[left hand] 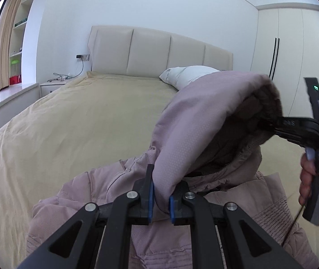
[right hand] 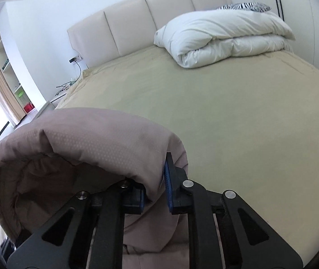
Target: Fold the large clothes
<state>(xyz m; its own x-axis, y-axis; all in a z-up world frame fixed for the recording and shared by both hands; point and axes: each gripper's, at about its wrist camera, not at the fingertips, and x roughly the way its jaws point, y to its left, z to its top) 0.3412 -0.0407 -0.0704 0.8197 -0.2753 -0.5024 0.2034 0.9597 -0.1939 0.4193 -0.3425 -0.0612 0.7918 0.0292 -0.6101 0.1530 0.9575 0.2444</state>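
Over the bed [left hand: 69, 116] | left gripper [left hand: 160, 204] clamps jacket hood [left hand: 195, 112] edge | right gripper [right hand: 155, 192] clamps opposite edge

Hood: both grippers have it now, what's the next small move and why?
Probably swing the hood down flat onto the coat. Left gripper and right gripper each pinch an edge of it, it arches above the bed, and the body below lies spread.

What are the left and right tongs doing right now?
Left tongs: shut on the hood of the mauve padded jacket, at its left edge.
Right tongs: shut on the same hood, at its other edge.
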